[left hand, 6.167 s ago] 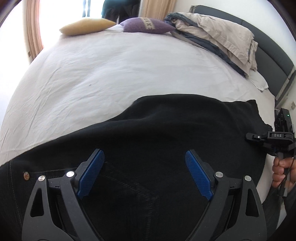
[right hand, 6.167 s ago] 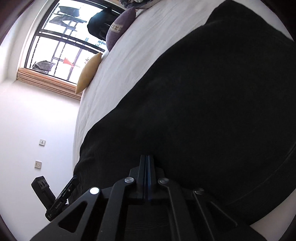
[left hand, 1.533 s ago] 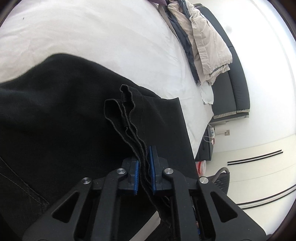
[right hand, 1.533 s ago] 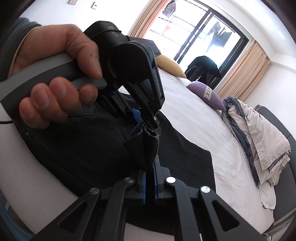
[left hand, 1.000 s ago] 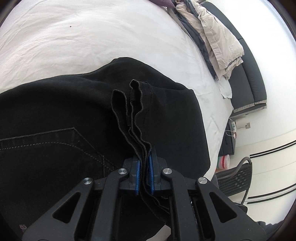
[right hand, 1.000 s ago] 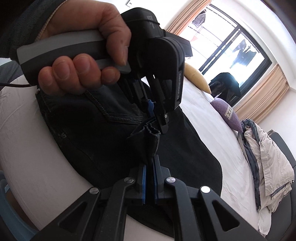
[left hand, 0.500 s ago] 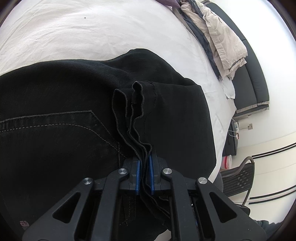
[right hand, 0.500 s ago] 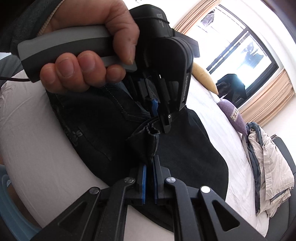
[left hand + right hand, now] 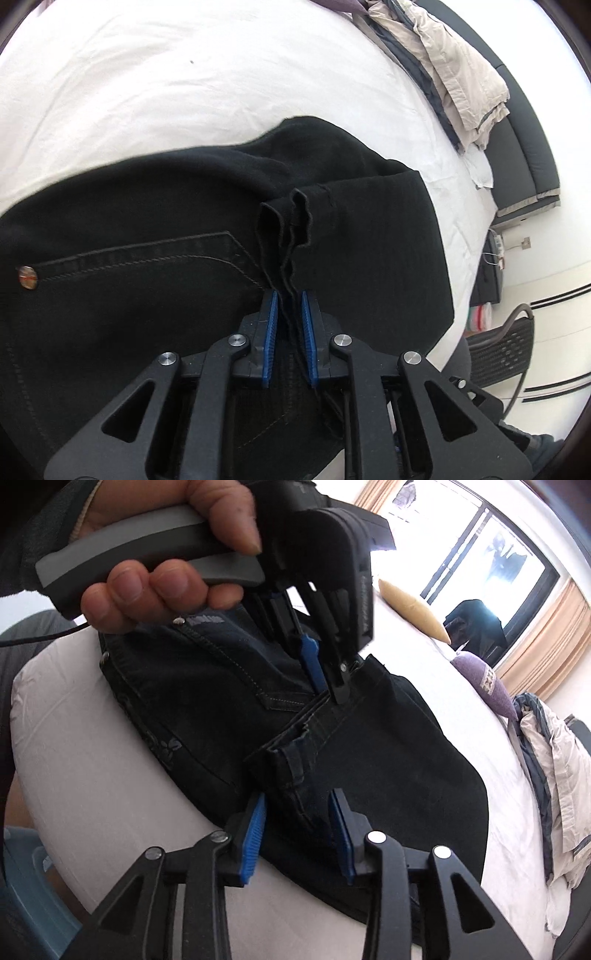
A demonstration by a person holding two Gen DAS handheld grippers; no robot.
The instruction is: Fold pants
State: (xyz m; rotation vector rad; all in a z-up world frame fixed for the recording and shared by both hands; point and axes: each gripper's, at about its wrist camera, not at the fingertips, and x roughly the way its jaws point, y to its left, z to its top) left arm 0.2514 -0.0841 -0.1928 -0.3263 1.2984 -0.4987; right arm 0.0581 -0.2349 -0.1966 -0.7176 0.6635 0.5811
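Black jeans lie folded over on the white bed; the leg hems rest on the seat near a back pocket. My left gripper has its blue pads parted a little, with the hem edges loose between them. In the right wrist view the jeans show the hems lying on the fabric. My right gripper is open wide around them, not pinching. The left gripper, held by a hand, hovers just above the hems.
Crumpled beige and blue bedding lies against the dark headboard. A yellow pillow and a purple pillow lie near the window. A mesh chair stands past the bed's edge.
Both grippers were shut on the leg hems half a second ago. Now both have opened and the hems lie on the seat of the jeans.
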